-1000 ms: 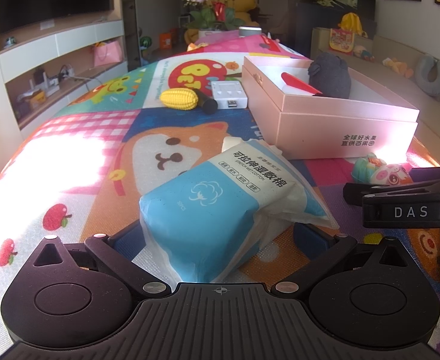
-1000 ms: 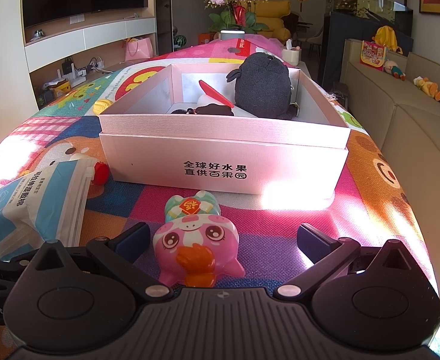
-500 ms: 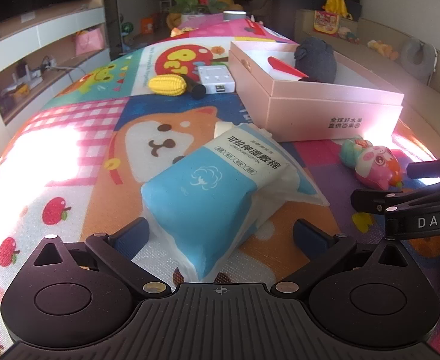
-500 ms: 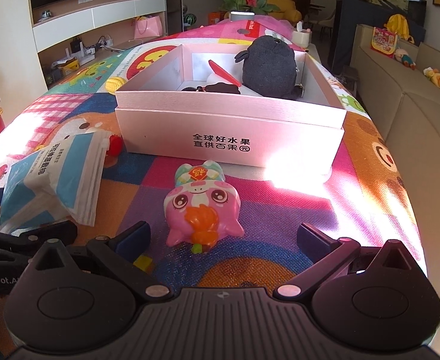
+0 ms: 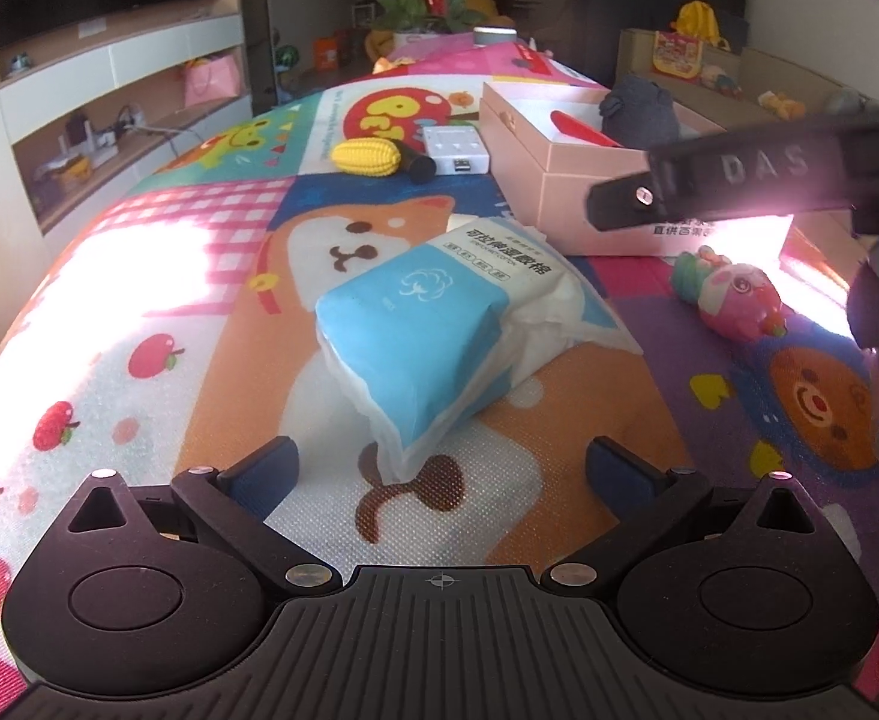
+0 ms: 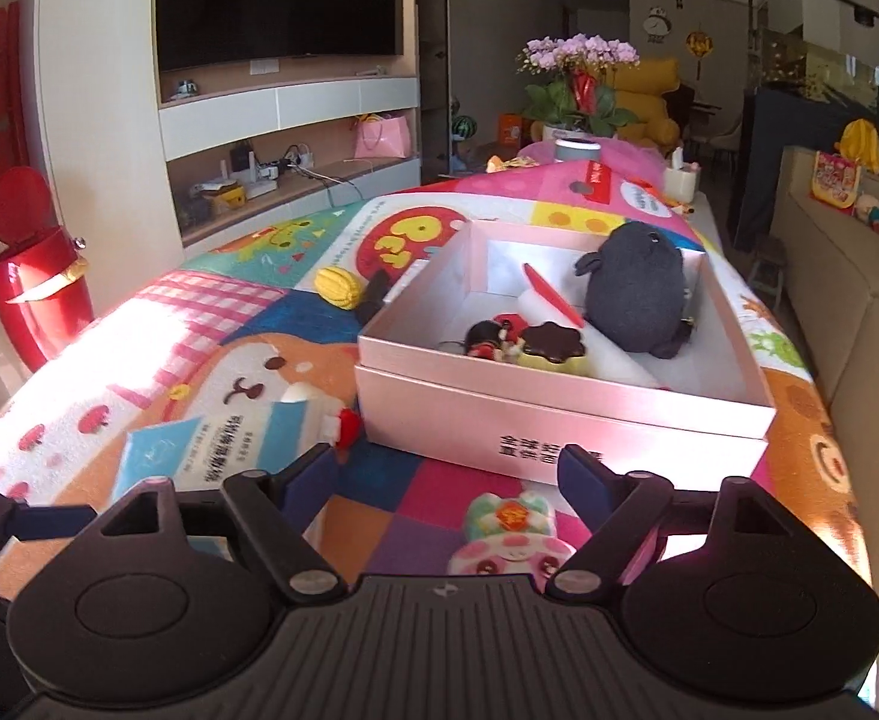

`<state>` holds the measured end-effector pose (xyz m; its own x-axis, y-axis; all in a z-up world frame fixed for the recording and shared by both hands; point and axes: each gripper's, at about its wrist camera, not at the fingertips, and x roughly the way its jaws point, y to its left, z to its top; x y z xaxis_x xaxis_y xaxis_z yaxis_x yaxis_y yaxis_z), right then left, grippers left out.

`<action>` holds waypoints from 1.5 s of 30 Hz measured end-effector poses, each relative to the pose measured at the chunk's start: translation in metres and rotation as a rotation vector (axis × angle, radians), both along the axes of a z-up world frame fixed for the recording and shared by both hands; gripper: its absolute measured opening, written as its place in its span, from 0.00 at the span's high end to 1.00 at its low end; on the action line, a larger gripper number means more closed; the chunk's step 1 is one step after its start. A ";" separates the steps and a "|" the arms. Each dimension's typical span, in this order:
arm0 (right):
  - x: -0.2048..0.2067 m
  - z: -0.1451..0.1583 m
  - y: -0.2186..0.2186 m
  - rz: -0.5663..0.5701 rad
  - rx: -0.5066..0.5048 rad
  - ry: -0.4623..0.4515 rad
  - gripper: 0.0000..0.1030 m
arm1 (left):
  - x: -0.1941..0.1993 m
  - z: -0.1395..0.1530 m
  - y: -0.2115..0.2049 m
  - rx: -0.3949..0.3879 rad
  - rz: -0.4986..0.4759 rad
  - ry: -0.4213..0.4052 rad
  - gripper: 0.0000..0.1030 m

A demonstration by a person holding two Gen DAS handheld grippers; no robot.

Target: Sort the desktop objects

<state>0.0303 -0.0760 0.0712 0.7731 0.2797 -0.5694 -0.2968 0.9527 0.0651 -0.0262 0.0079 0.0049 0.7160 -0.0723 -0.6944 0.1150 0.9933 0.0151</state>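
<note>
Corn toy (image 5: 362, 158) and white adapter (image 5: 456, 147) show fully only in the left view; the right view looks into the pink box (image 6: 565, 414). Both tools, left (image 5: 439, 468) and right (image 6: 448, 480), gape wide, empty, above tissue pack (image 5: 439, 330) and pig toy (image 6: 508, 534) on the bench (image 5: 139, 324).

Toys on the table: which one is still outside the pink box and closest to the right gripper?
The pink piggy toy, lying on the mat right between the open fingers of the right gripper. The yellow corn toy lies much farther away.
</note>
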 end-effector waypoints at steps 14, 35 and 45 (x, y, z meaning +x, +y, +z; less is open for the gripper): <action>0.030 0.000 0.081 0.351 0.080 0.182 0.42 | -0.014 -0.001 -0.001 -0.019 0.053 -0.040 0.00; -0.067 -0.020 -0.069 -0.114 0.033 0.097 0.17 | 0.013 0.042 0.012 0.000 -0.169 -0.112 0.00; -0.055 -0.009 -0.056 -0.056 0.011 0.034 0.15 | -0.019 0.031 0.001 -0.218 -0.369 0.040 0.00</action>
